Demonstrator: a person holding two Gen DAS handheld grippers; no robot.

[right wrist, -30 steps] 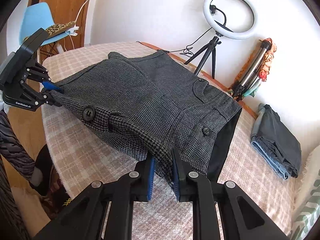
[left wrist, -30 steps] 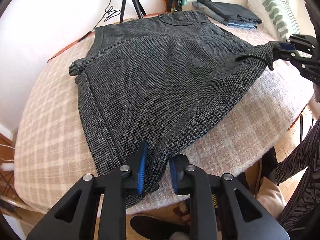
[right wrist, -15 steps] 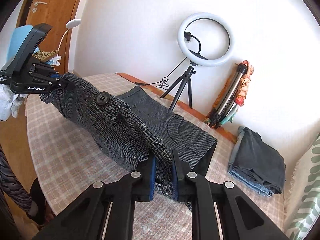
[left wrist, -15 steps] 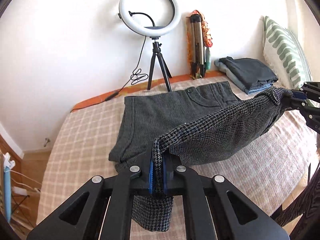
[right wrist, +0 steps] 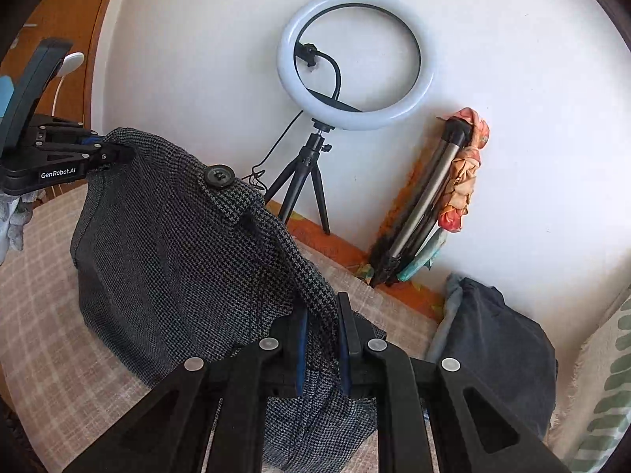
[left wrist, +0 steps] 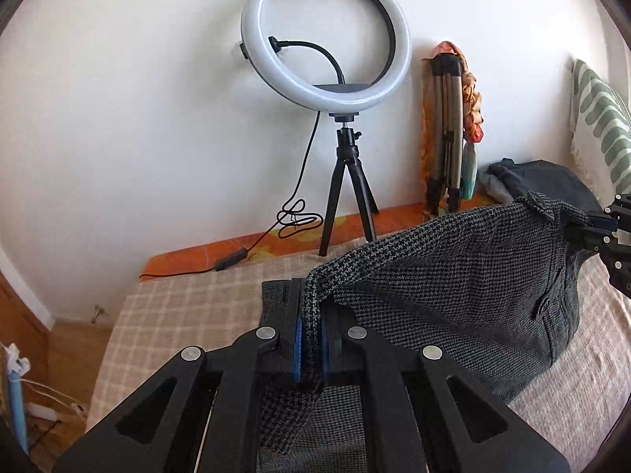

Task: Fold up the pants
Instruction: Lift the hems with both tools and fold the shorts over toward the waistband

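Observation:
The grey houndstooth pants (left wrist: 465, 276) hang between my two grippers above the checked bed cover (left wrist: 189, 315). My left gripper (left wrist: 311, 351) is shut on one corner of the waistband. My right gripper (right wrist: 321, 351) is shut on the other corner; it also shows at the right edge of the left wrist view (left wrist: 591, 228). In the right wrist view the pants (right wrist: 165, 260) drape down from the left gripper (right wrist: 106, 151), with a black button (right wrist: 219, 175) near the top edge. The lower part of the pants rests on the bed.
A ring light on a small tripod (left wrist: 347, 181) stands at the back by the wall, its cable (left wrist: 292, 220) on the orange edge. A folded tripod with a scarf (right wrist: 434, 205) leans on the wall. Folded dark clothes (right wrist: 497, 339) and a striped pillow (left wrist: 603, 114) lie at the right.
Both grippers have lifted the held edge of the pants up off the bed and carried it toward the back wall. The fabric now hangs between them instead of lying flat.

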